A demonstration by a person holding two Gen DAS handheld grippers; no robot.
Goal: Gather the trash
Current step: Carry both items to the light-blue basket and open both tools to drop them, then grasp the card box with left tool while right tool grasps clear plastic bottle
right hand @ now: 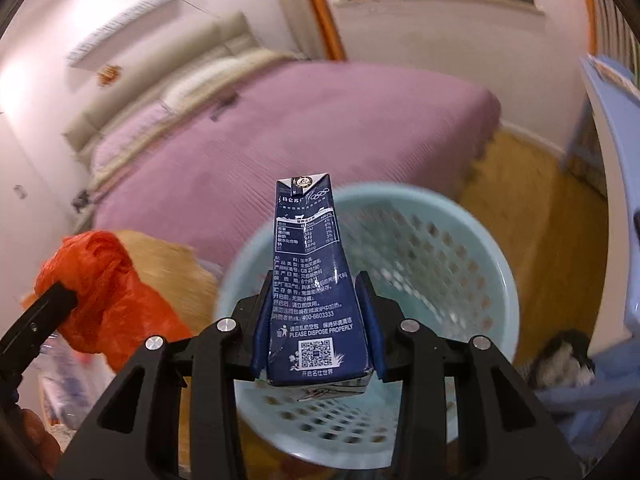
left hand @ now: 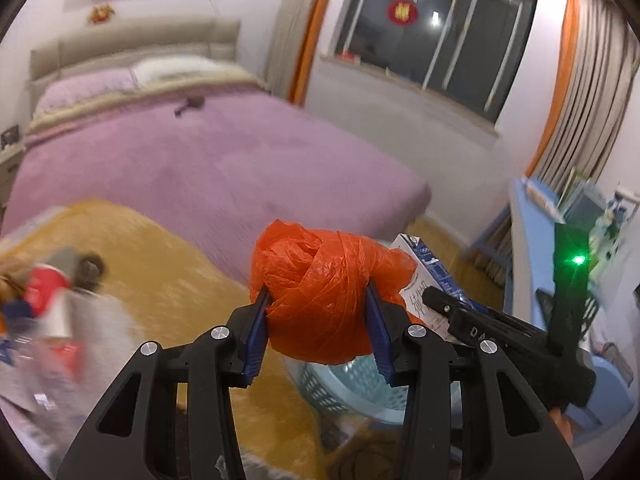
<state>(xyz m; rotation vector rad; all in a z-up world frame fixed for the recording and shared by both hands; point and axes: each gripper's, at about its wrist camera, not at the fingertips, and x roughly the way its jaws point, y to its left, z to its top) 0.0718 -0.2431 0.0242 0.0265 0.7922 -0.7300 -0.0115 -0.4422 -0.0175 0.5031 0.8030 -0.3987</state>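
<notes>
- Left gripper (left hand: 318, 320): jaws closed on a knotted orange plastic bag (left hand: 320, 296); the blue pads (left hand: 256, 328) press into its two sides, and the bag bulges above and below them.
- Right gripper (right hand: 316, 320): jaws closed on a dark blue milk carton (right hand: 312, 280), clamped at its lower half, top end pointing away from the camera. No earlier frame is given for comparison.
- The carton hangs above the mouth of a pale blue perforated laundry basket (right hand: 440, 248), seen through the right wrist view.
- In the left wrist view the same basket (left hand: 352, 380) lies below and just behind the bag; the carton (left hand: 432, 276) sits just right of the bag, touching or nearly so.
- Background: bed with purple cover (left hand: 200, 160), yellow-brown blanket (left hand: 160, 260), dark window (left hand: 440, 40).
- Left edge of the left view is blurred; items there cannot be identified.
</notes>
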